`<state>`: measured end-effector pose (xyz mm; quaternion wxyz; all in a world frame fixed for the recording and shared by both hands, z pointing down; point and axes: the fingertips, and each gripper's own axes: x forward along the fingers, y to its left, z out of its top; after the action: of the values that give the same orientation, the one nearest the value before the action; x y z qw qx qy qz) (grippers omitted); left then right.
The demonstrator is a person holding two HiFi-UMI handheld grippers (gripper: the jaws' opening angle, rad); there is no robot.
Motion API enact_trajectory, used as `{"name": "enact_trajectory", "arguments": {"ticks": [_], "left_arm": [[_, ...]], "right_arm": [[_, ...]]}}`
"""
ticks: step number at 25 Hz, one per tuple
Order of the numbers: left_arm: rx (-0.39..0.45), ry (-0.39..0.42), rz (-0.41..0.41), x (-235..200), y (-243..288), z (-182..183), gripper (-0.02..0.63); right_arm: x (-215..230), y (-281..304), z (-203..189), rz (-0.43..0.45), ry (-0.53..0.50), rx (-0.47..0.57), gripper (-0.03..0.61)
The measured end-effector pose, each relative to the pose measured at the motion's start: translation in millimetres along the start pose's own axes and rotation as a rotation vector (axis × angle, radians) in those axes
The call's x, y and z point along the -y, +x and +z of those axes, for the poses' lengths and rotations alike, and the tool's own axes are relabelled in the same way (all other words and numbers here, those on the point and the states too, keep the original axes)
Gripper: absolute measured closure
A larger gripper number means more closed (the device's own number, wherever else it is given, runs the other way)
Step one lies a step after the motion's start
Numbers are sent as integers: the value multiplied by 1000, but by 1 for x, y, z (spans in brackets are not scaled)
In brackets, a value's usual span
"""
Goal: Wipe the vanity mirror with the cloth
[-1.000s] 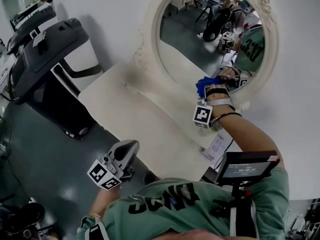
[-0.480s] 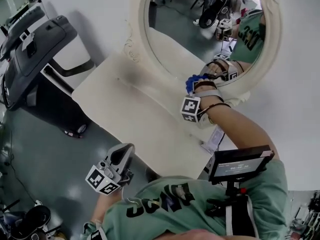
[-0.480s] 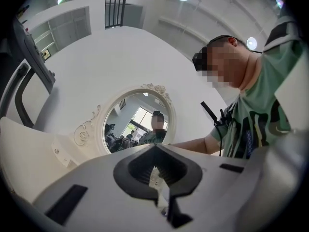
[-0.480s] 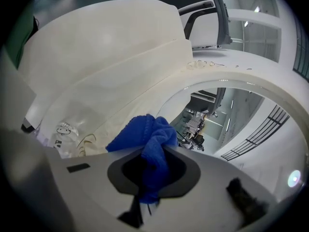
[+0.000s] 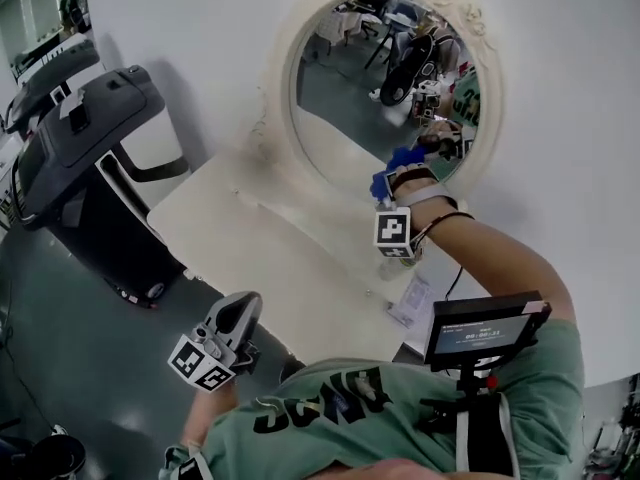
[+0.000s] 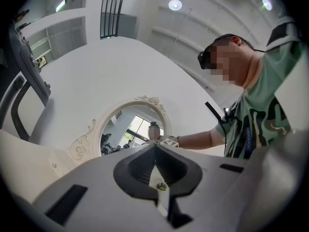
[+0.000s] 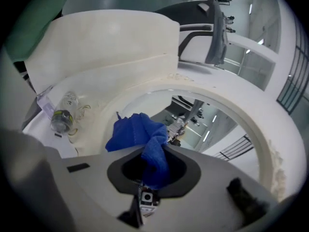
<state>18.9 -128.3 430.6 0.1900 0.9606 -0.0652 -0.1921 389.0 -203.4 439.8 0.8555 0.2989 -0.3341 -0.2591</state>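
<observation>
The oval vanity mirror (image 5: 350, 88) in its ornate cream frame (image 5: 275, 118) leans on the white wall above the vanity table. My right gripper (image 5: 396, 183) is shut on a blue cloth (image 5: 395, 173) and holds it against the lower part of the glass. In the right gripper view the cloth (image 7: 137, 132) bunches out from between the jaws of the right gripper (image 7: 154, 151), in front of the glass (image 7: 207, 115). My left gripper (image 5: 243, 308) hangs low beside the table's front edge, shut and holding nothing. In the left gripper view the left gripper (image 6: 155, 146) points up at the mirror (image 6: 126, 129).
A white vanity table (image 5: 240, 238) runs under the mirror. A small plastic bottle (image 7: 63, 112) and a paper card (image 5: 410, 303) lie at its right end. A dark treadmill (image 5: 80, 128) stands at the left. A small screen (image 5: 485, 330) is mounted at the person's chest.
The head view has lifted, so the whole mirror now shows. The right gripper with the cloth stays at the mirror's lower edge, shifted a little. The left gripper stays low.
</observation>
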Motion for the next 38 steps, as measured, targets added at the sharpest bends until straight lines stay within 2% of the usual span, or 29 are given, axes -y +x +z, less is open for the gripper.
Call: {"name": "enact_trajectory", "arguments": {"ticks": [5, 10, 14, 18, 23, 26, 30, 32, 34, 36, 38], "left_arm": [[55, 73, -87, 19, 15, 28, 603], [75, 93, -95, 22, 14, 40, 603], [78, 79, -86, 21, 13, 37, 603], [73, 70, -90, 22, 17, 34, 603], [75, 86, -102, 27, 21, 35, 603], [77, 83, -92, 25, 20, 33, 603], [87, 73, -69, 17, 10, 30, 603], [89, 64, -57, 12, 6, 25, 603], [88, 51, -45, 7, 0, 18, 603], [83, 32, -27, 1, -8, 8, 603], [72, 5, 4, -4, -19, -3, 603]], "right_arm": [[131, -63, -84, -245, 35, -147, 535], [209, -84, -163, -400, 12, -344, 535], [230, -74, -196, -412, -43, -443, 535], [230, -69, -201, -376, -54, -502, 535], [227, -76, -202, -273, -42, -533, 535], [199, -79, -207, -148, -80, -579, 535], [136, -76, -198, 49, -153, -602, 535], [83, -66, -179, 205, -160, -543, 535], [16, -47, -146, 371, -147, -437, 535], [-40, -21, -101, 459, -142, -332, 536], [-82, 13, -43, 502, -104, -225, 537]]}}
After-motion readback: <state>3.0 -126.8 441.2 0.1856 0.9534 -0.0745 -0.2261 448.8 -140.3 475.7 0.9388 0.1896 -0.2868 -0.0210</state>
